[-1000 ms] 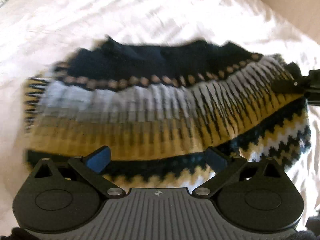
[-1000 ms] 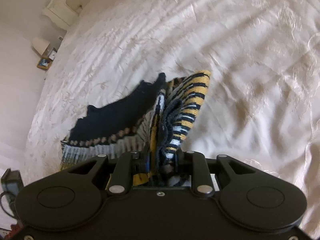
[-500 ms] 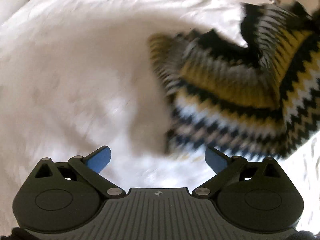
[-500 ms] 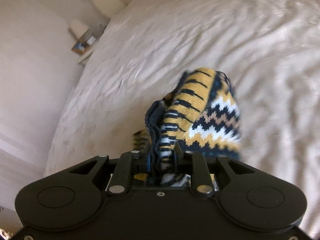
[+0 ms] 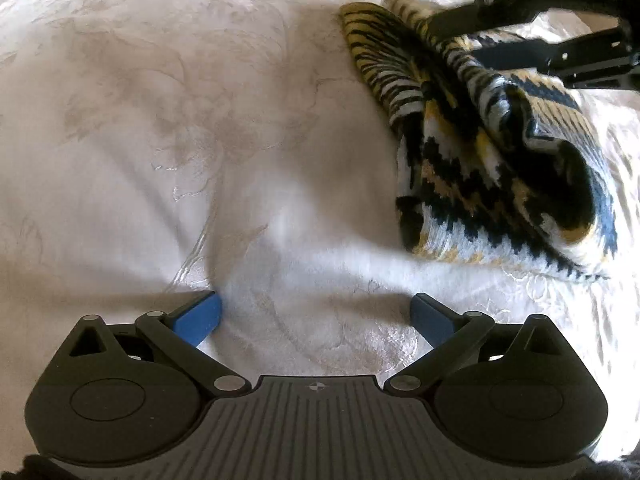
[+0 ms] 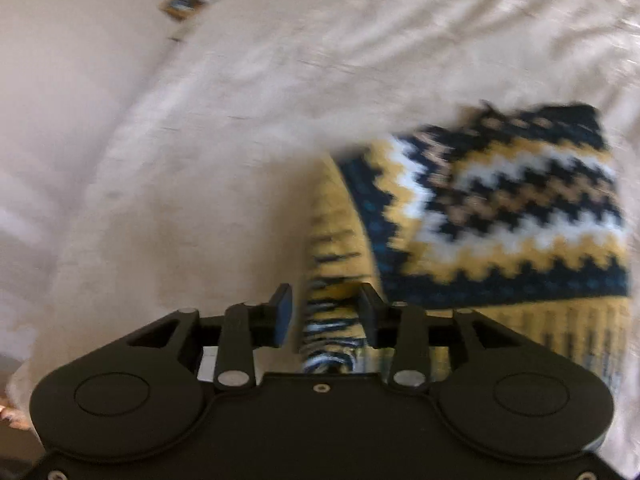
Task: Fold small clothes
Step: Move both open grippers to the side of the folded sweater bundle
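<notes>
A knitted sweater point(image 5: 492, 160) with yellow, white, dark blue and tan zigzag stripes is seen bunched up on a bed point(image 5: 200, 140). The bed is covered with a pale, shiny cover that has a soft leaf pattern and many small wrinkles. In the left wrist view the sweater is found at the upper right, folded over on itself, with one dark opening turned toward the camera.

The left gripper point(image 5: 316, 314) is held over the bare bed cover, pointing steeply down. Its jaws are spread wide and nothing is held between them. Its blue pads point(image 5: 200, 316) are seen near the cover, well apart from the sweater.

The right gripper point(image 6: 324, 316) is seen at the edge of the sweater. Its jaws are opening. A narrow striped strip of the sweater is still found between them, but a gap is seen between the strip and the left pad, so the strip is no longer squeezed. In the right wrist view the rest of the sweater is spread out to the right of the jaws, lying on the bed, and the picture is blurred. In the left wrist view the black fingers of the right gripper point(image 5: 552, 40) are seen reaching in from the upper right corner, over the top of the sweater.

At the far top left of the right wrist view, a small blurred thing is seen past the bed edge; what it is cannot be told.
</notes>
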